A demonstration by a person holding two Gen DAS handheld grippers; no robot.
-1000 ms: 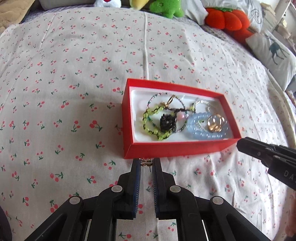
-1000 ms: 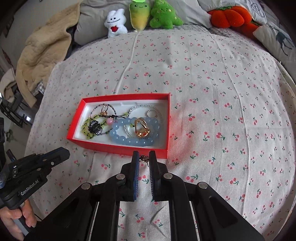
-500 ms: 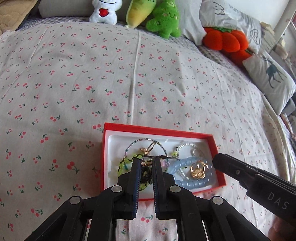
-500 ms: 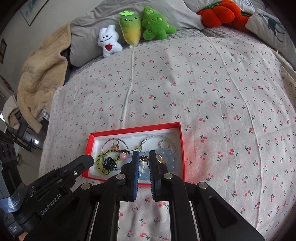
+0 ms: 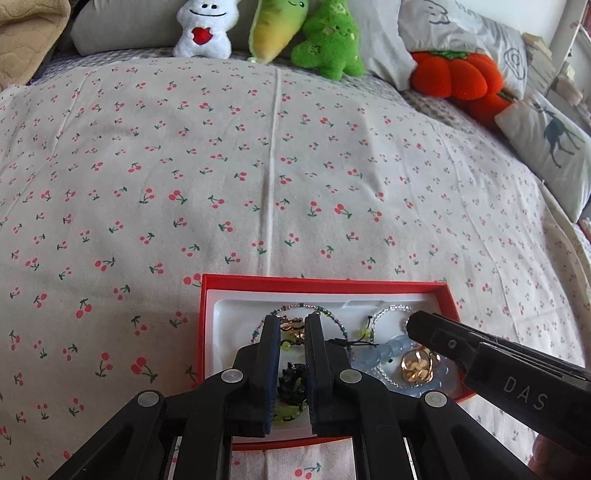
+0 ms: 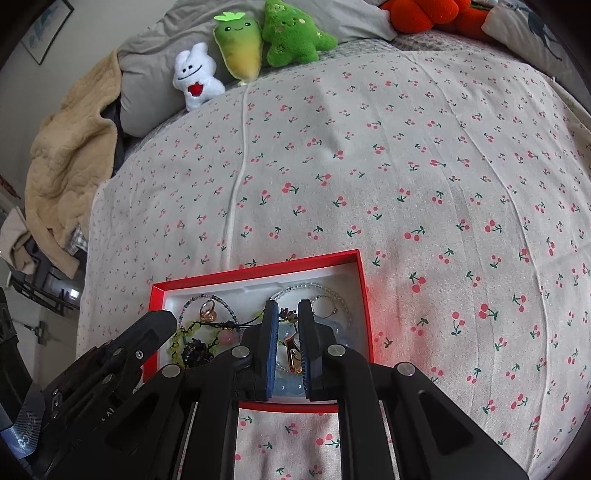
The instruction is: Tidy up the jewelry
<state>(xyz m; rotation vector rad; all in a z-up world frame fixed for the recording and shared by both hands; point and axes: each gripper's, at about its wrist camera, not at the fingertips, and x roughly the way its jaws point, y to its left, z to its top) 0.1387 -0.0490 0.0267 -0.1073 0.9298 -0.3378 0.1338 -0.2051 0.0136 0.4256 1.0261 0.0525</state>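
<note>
Right, both my claws hang over the red box point(image 5: 325, 286). Left gripper point(image 5: 291, 326) is nearly closed, pinching a small gold earring point(image 5: 291, 326); right gripper point(image 6: 287, 314) is clamped on a small dark trinket point(image 6: 287, 314). The box, crowded with bracelets, sits on the cherry-print sheet point(image 5: 258, 166), bare on every side. Plush toys point(image 5: 266, 29) sit well apart at the pillows.

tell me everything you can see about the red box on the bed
The red box is a shallow, open rectangular tray, apparently cardboard, with glossy red walls and a white moulded liner. It lies flat on the cherry-print bedsheet. Inside, tangled together, are a light blue bead bracelet, a green bead bracelet, thin seed-bead loops, gold ring pieces and a dark charm. Both grippers hang over it, their fingers hiding part of the contents; whether they touch the box cannot be told.
</note>
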